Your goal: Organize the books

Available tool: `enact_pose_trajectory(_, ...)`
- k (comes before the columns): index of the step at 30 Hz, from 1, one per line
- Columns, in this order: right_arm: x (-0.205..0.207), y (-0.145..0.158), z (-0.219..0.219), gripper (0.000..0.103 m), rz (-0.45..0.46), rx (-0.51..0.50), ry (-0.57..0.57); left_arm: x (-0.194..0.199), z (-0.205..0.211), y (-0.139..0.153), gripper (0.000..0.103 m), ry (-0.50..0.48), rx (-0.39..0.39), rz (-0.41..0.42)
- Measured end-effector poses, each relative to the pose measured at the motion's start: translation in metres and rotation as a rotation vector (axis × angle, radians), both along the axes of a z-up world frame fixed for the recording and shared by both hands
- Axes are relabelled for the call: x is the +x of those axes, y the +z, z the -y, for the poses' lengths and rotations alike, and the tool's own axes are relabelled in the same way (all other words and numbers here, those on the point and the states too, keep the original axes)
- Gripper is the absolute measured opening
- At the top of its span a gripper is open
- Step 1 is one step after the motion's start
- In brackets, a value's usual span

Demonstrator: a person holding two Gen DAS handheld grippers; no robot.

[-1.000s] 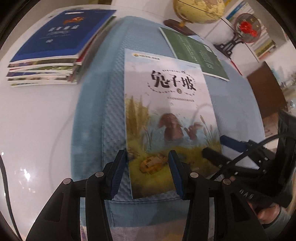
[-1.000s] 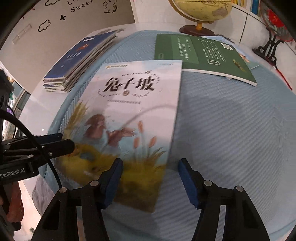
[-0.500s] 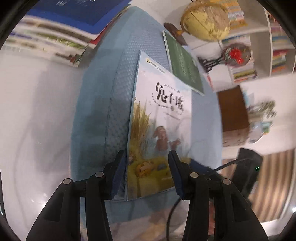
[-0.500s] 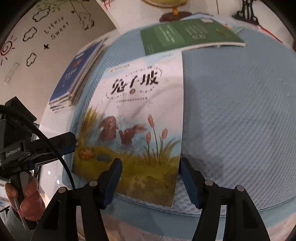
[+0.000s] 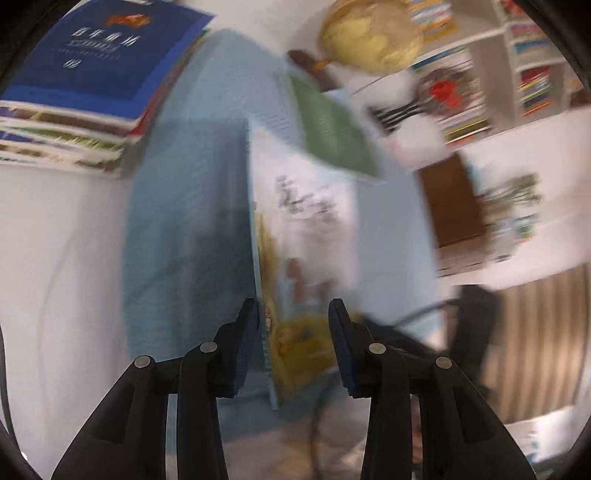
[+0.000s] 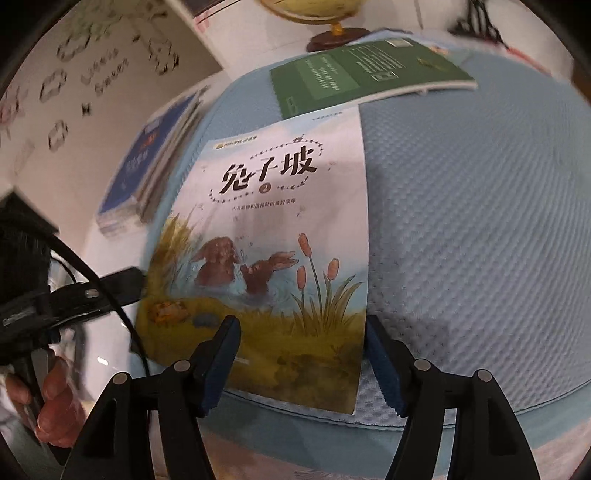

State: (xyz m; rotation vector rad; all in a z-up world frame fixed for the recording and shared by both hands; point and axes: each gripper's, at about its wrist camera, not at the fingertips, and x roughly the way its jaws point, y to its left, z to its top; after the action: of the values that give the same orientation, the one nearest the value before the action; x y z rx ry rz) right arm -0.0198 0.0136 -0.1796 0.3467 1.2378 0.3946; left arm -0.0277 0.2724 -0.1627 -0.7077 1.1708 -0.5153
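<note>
A picture book with rabbits on its cover (image 5: 310, 229) (image 6: 280, 229) lies on a blue quilted mat (image 6: 472, 221). In the blurred left wrist view its left edge is tipped up off the mat. My left gripper (image 5: 293, 332) (image 6: 125, 286) has that near left corner between its jaws, which are closing and still stand wider than the book. My right gripper (image 6: 299, 332) straddles the book's near edge. Its jaws are opening, one finger over the cover and the other at the book's right edge. A green book (image 5: 332, 129) (image 6: 365, 74) lies beyond, and the picture book's far edge is tucked under it.
A stack of books topped by a dark blue one (image 5: 92, 55) (image 6: 147, 155) sits on the white table (image 5: 55, 277) left of the mat. A globe (image 5: 369, 33) and a red ornament on a stand (image 5: 443, 88) stand at the back. Bookshelves (image 5: 528, 74) are behind them.
The left gripper's jaws have narrowed around the book's corner and the book's left edge has tipped up. The right gripper has rolled and widened slightly at the near edge.
</note>
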Motion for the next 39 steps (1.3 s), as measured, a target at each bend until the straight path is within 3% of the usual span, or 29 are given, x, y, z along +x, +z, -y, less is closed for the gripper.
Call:
enact_pose_trajectory(3,0.003,-0.005,0.017,0.071,-0.038,0.118,-0.042,0.005,0.000,-0.006,0.035,0.009,-0.105,-0.019)
enact_pose_trajectory(7,0.005,-0.009,0.027,0.073,-0.073,0.195,-0.073,0.014,0.020,-0.025,0.029,0.001,0.003,-0.057)
enact_pose_trajectory(9,0.005,-0.009,0.028,0.073,-0.075,0.198,-0.073,0.014,0.028,-0.034,0.019,-0.018,0.032,-0.066)
enact_pose_trajectory(13,0.013,-0.007,0.026,0.073,-0.117,0.210,-0.087,0.022,0.049,-0.044,0.016,-0.052,0.062,-0.088)
enact_pose_trajectory(15,0.017,-0.003,0.030,0.072,-0.139,0.256,-0.091,0.026,0.051,-0.037,0.015,-0.054,0.010,-0.082)
enact_pose_trajectory(17,0.019,0.002,0.036,0.073,-0.146,0.304,-0.095,0.028,0.042,-0.027,0.014,-0.041,-0.098,-0.084)
enact_pose_trajectory(20,0.021,0.000,0.050,0.084,-0.162,0.413,-0.115,0.037,0.034,-0.019,0.014,-0.024,-0.240,-0.108)
enact_pose_trajectory(23,0.022,-0.017,0.060,0.086,-0.213,0.545,-0.156,0.045,0.029,-0.020,0.013,-0.002,-0.320,-0.141)
enact_pose_trajectory(25,0.023,-0.027,0.060,0.082,-0.248,0.638,-0.194,0.046,0.027,-0.021,0.013,-0.002,-0.337,-0.152)
enact_pose_trajectory(27,0.026,-0.025,0.056,0.063,-0.228,0.665,-0.190,0.045,0.029,-0.019,0.013,-0.019,-0.283,-0.144)
enact_pose_trajectory(30,0.031,-0.013,0.041,0.041,-0.177,0.564,-0.143,0.044,0.033,-0.020,0.012,-0.027,-0.194,-0.149)
enact_pose_trajectory(33,0.031,0.009,0.022,0.036,-0.077,0.348,-0.070,0.040,0.037,-0.009,0.015,-0.061,0.026,-0.081)
enact_pose_trajectory(35,0.027,0.023,0.004,0.036,-0.008,0.210,-0.005,0.034,0.043,0.000,0.015,-0.085,0.123,-0.027)
enact_pose_trajectory(39,0.013,0.043,-0.016,0.035,0.080,0.065,0.074,0.024,0.047,0.014,0.015,-0.121,0.244,0.068)
